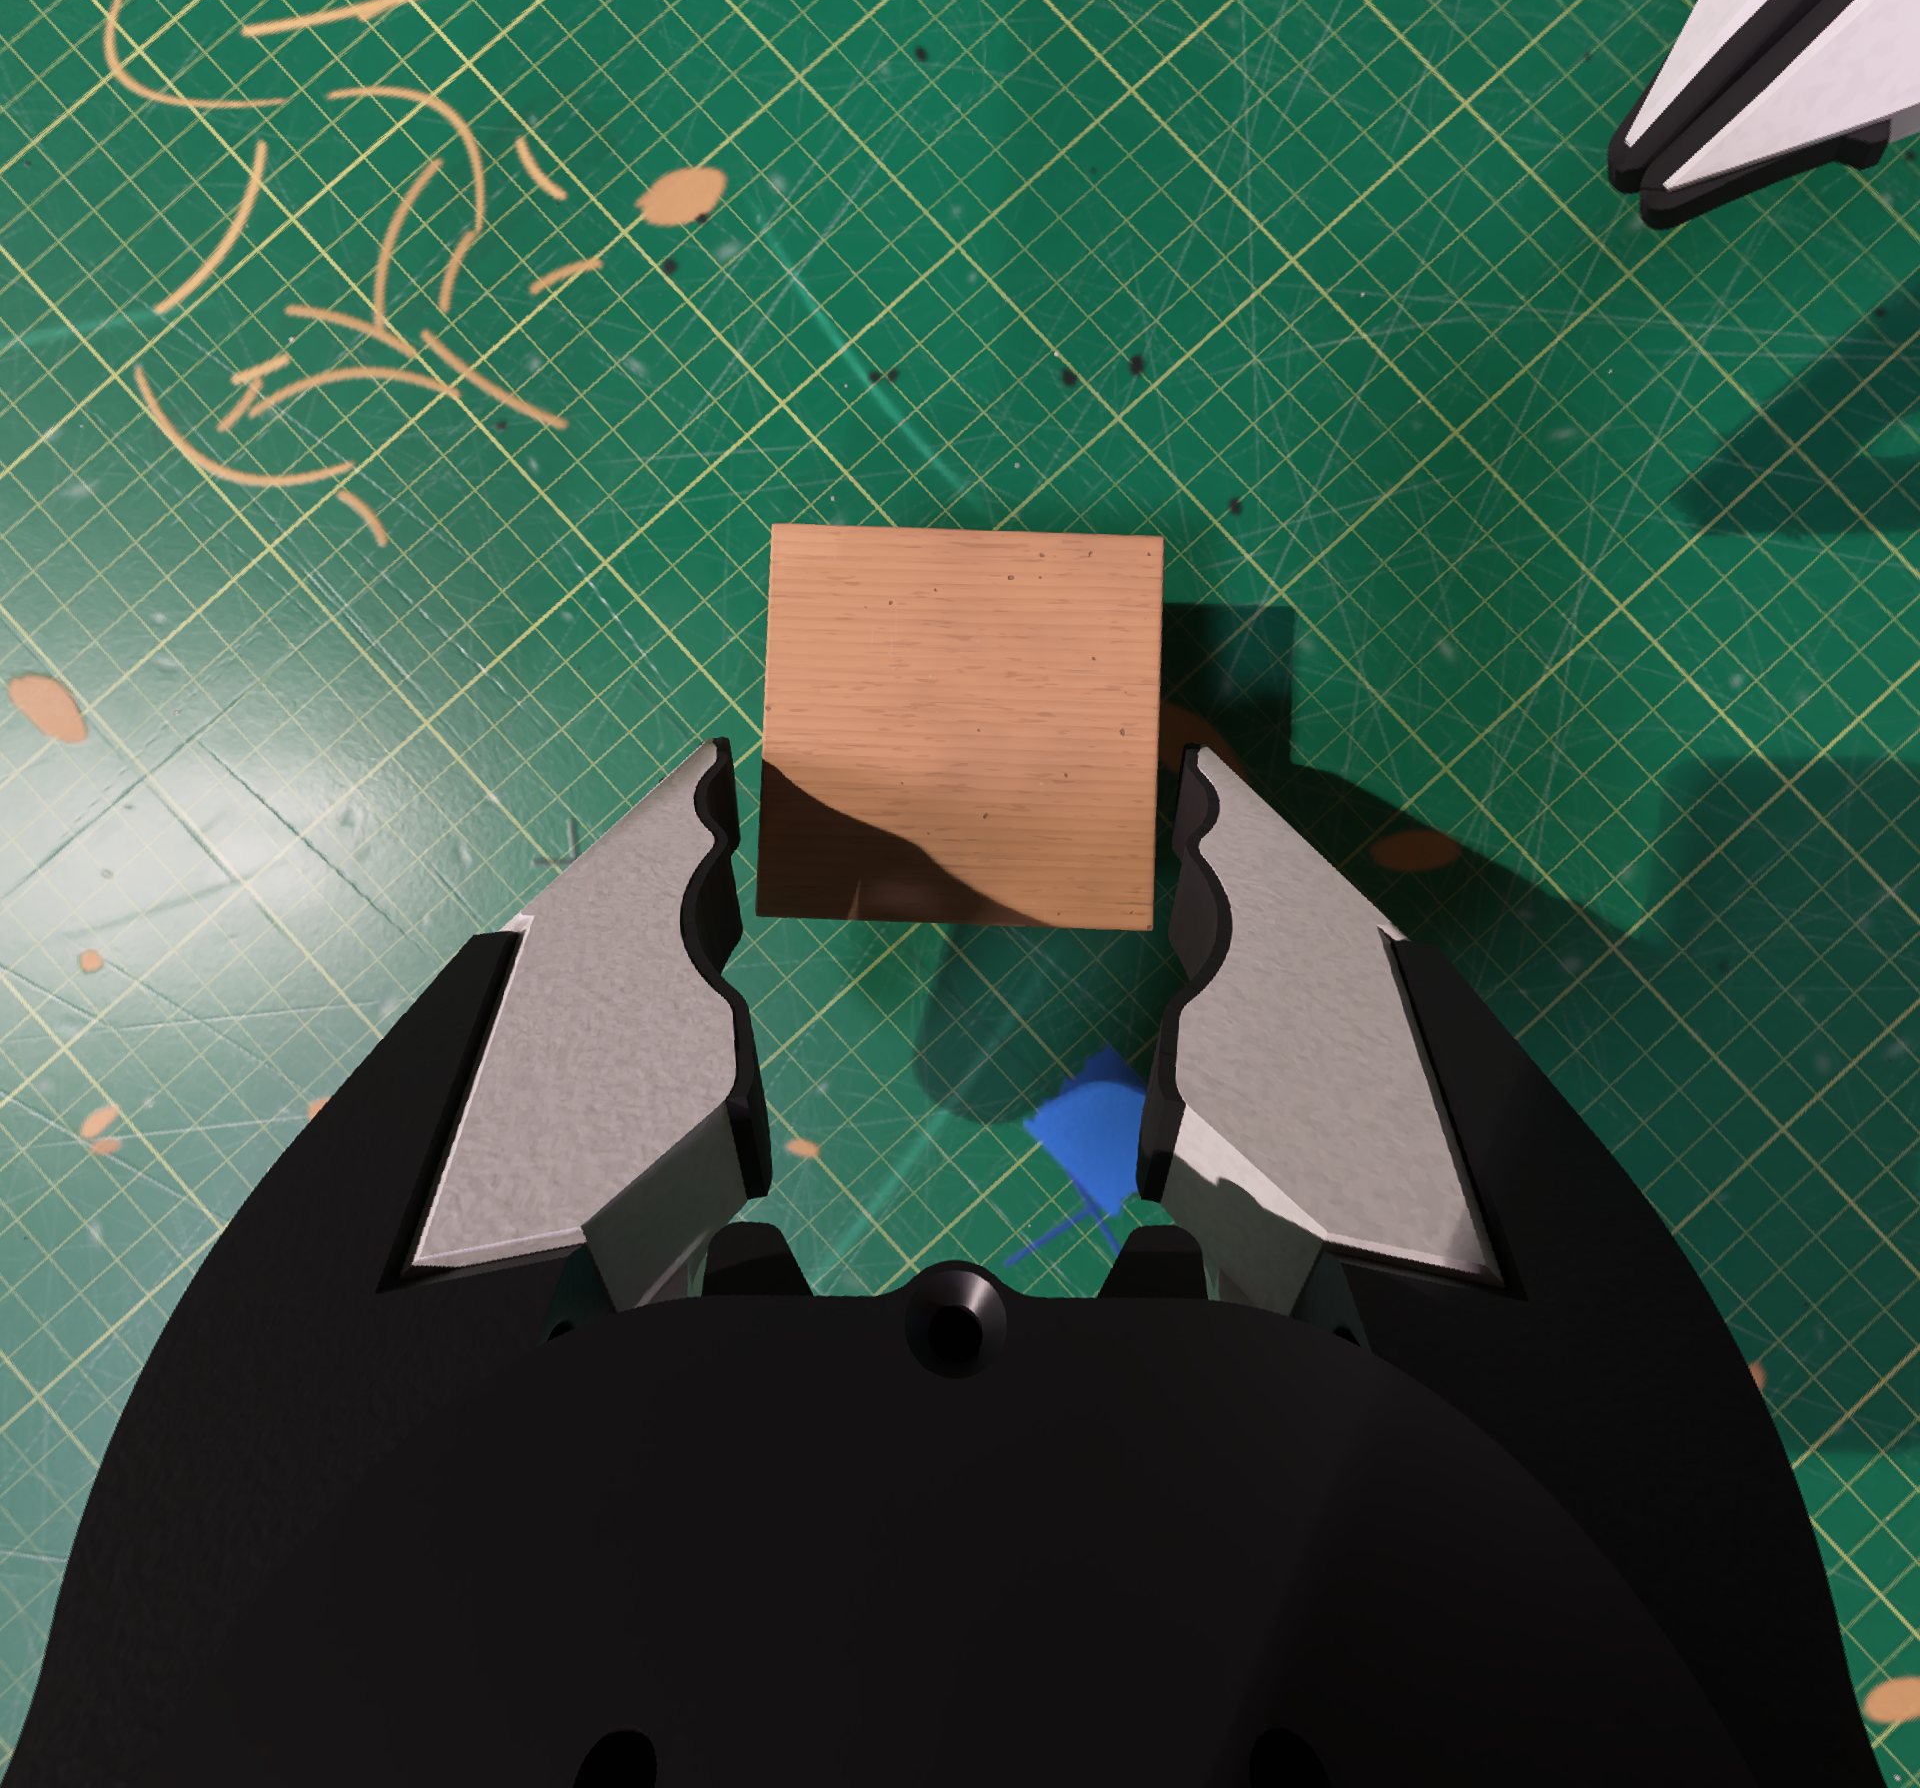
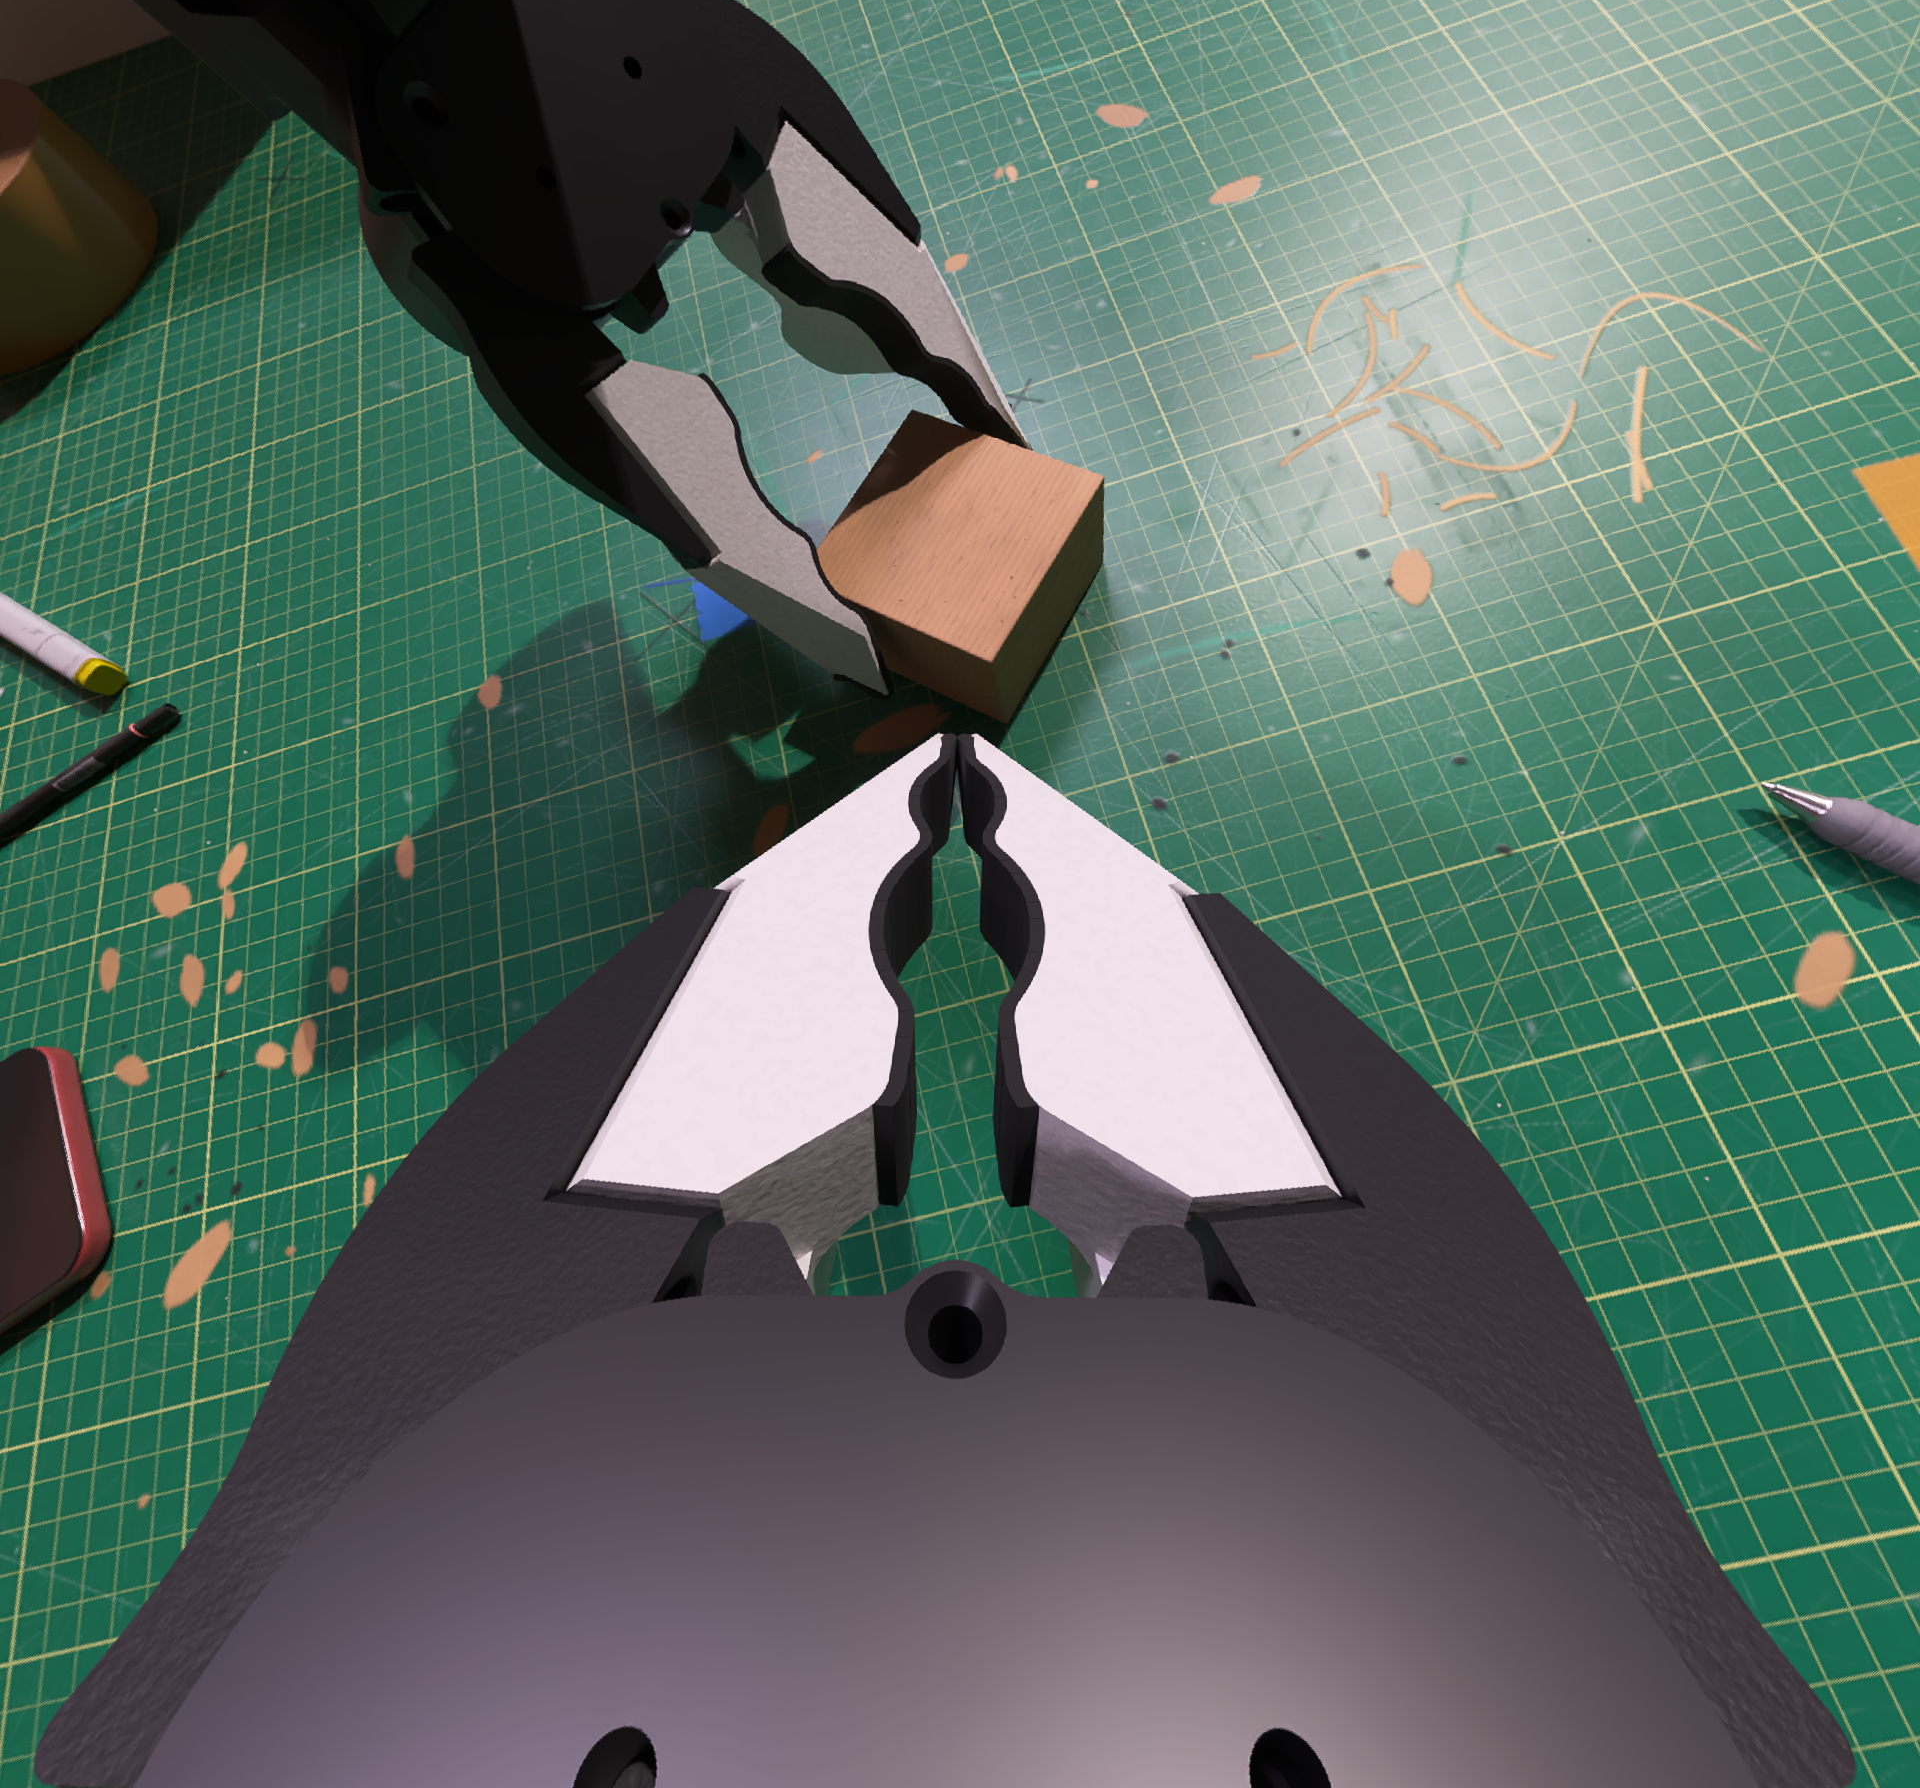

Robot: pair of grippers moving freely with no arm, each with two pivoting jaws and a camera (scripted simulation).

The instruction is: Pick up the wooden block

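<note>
The left claw [image 1: 956, 834], wide, straddles the square light-brown wooden block [image 1: 961, 699] without gripping; closing and lifting remain, the right claw [image 2: 954, 751] pressed together and empty.

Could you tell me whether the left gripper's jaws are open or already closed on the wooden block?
Open. The left gripper straddles the wooden block, with a green gap showing beside each jaw.

bright, sharp | hard shadows | mat [image 2: 1455, 180] glare | edges bowed
</note>
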